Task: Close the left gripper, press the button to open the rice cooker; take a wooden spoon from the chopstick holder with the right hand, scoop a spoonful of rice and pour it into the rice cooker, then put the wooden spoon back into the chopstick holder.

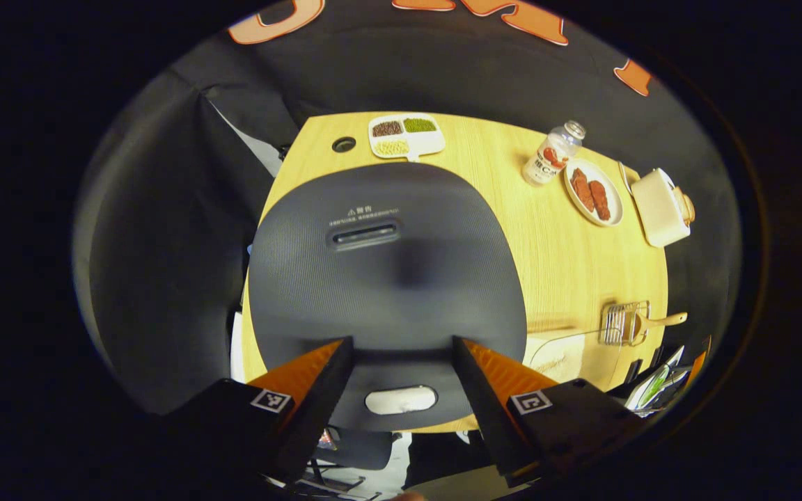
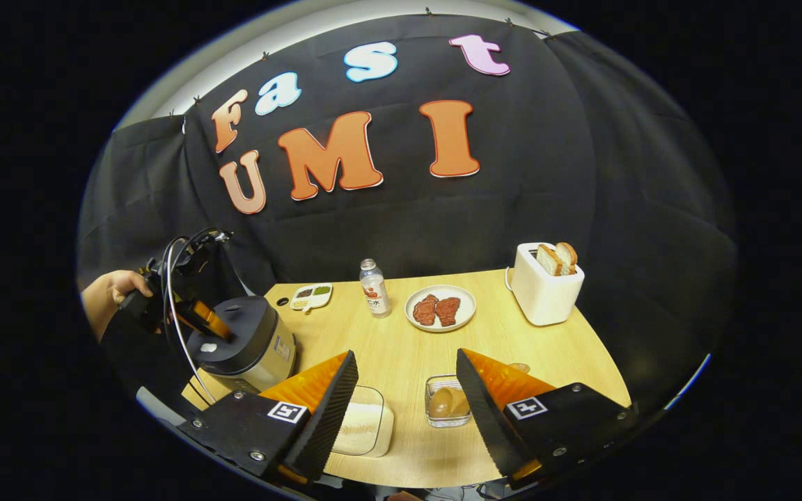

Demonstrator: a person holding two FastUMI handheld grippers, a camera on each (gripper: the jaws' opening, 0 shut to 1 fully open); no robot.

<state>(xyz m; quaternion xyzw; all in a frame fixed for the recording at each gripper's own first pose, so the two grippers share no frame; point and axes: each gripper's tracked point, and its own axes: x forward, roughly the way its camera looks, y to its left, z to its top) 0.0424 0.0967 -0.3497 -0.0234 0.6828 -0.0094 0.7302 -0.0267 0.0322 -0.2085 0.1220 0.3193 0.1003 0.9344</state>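
Parted fingers (image 1: 401,390) (over cooker (image 1: 383,278)), wooden table (image 1: 561,257)

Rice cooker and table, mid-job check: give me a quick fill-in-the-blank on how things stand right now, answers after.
1. The rice cooker's lid is ____.
2. The left tongs hover above the cooker's white button with their jaws ____.
3. The toaster holds two slices of ____.
4. The plate with two pieces of meat stands between the bottle and the ____.

Missing words: closed; open; bread; toaster
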